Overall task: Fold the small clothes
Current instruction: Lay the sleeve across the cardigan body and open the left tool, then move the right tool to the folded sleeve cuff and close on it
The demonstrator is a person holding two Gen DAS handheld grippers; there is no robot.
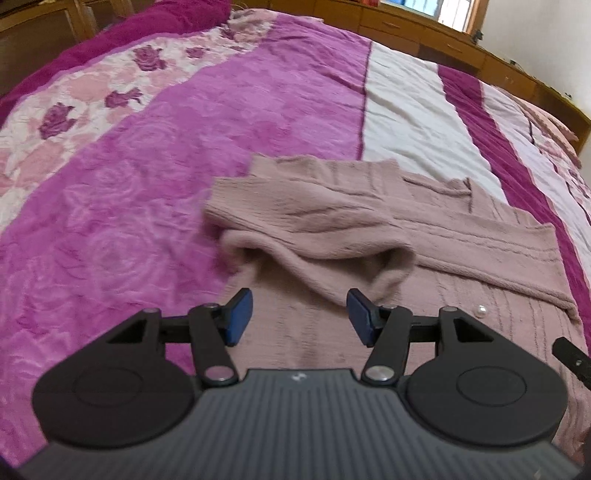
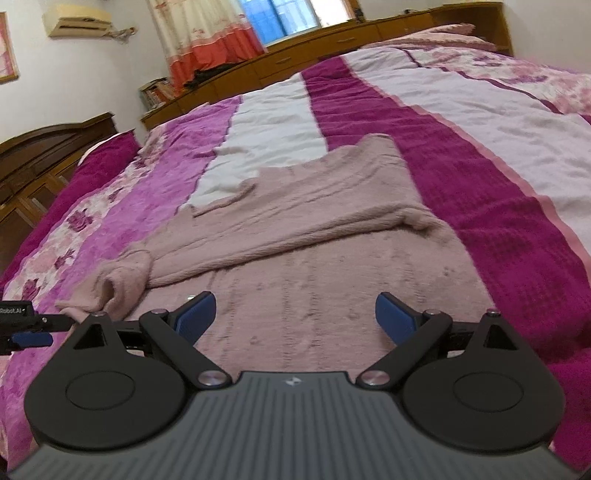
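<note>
A dusty-pink knit sweater [image 1: 332,221] lies flat on the bed, with one sleeve folded across its body and the cuff end bunched at its left side. It also shows in the right wrist view [image 2: 295,229]. My left gripper [image 1: 299,317] is open and empty, low over the sweater's near part, just short of the bunched cuff. My right gripper [image 2: 295,317] is open and empty over the sweater's lower body. The left gripper's tip [image 2: 26,332] shows at the left edge of the right wrist view. A small pearl button [image 1: 481,310] sits on the sweater.
The bedspread [image 1: 147,166] has magenta, pink floral and white stripes [image 2: 480,110]. A wooden headboard with drawers [image 1: 443,40] runs along the far side. A dark wooden cabinet [image 2: 37,162], a curtain [image 2: 207,33] and a window stand beyond the bed.
</note>
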